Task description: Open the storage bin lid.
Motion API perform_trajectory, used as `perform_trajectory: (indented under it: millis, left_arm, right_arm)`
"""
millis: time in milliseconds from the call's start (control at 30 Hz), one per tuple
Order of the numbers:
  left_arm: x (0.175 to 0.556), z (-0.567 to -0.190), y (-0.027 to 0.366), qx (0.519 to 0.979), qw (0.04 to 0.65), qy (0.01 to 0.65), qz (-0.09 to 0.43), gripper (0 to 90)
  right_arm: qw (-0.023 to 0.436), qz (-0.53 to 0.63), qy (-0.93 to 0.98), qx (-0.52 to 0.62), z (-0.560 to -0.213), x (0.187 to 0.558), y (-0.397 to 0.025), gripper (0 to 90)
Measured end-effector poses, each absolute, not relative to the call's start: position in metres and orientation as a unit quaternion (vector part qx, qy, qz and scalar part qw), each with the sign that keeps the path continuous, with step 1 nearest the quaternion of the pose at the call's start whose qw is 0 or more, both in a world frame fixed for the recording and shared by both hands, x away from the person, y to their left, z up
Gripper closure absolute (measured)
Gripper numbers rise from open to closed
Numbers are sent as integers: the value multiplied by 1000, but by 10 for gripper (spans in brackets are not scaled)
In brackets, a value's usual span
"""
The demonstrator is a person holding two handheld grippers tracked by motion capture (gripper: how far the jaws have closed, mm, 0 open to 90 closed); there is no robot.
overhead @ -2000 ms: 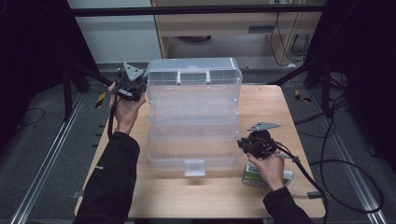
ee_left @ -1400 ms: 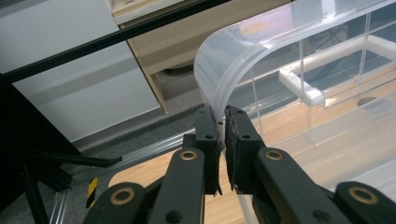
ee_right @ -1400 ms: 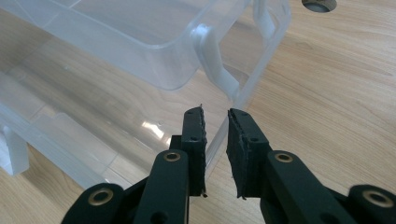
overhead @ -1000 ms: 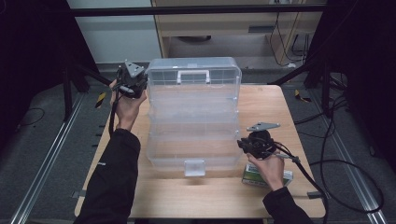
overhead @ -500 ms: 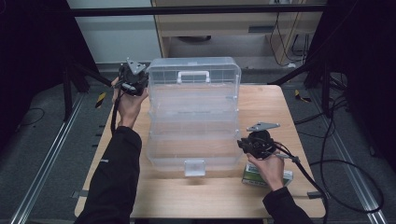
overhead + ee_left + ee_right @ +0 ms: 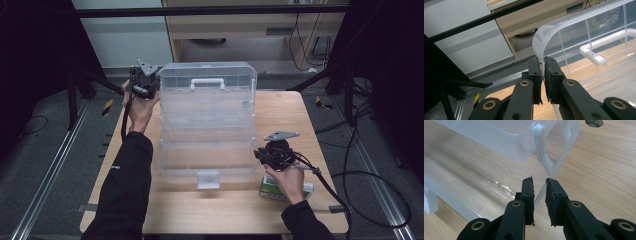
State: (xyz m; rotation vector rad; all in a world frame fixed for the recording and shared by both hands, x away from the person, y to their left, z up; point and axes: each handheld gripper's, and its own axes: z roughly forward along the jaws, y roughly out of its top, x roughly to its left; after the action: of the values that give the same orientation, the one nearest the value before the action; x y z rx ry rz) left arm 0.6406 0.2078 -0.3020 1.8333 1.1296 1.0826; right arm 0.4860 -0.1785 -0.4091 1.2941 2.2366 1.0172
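A: From the high view, where does it sit?

B: The clear plastic tiered storage box (image 6: 207, 125) with a white handle (image 6: 207, 82) stands in the middle of the wooden tabletop (image 6: 300, 120), its trays fanned open toward the person. The left gripper (image 6: 150, 86) is at the lid's far left corner; the right gripper (image 6: 260, 154) is at the lowest tray's right wall. A small green-and-white carton (image 6: 280, 190) lies under the right hand.

A: And the left gripper view?

B: The jaws are pinched on the lid's curved clear edge (image 6: 541, 47), which runs up from between the pads. I judge the box light and stiff but slippery, with thin walls that could flex or crack, so rims and corners are the best holds.

A: The right gripper view?

B: The jaws straddle the thin tray wall (image 6: 541, 192), which passes between them with a little gap at either side; I take them as parted, not yet clamped. A white hinge arm (image 6: 542, 152) lies just beyond.
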Motion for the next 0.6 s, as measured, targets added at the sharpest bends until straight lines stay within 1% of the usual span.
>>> perform_trajectory:
  millis: [333,600]
  left_arm:
    - [648,-304,210,708,365,445,409,845]
    - [652,-304,207,711,355,445,412,845]
  right_arm:
    - [182,362,792,457,-409,486,-178,769]
    - [183,361,792,457,-409,486,-178,768]
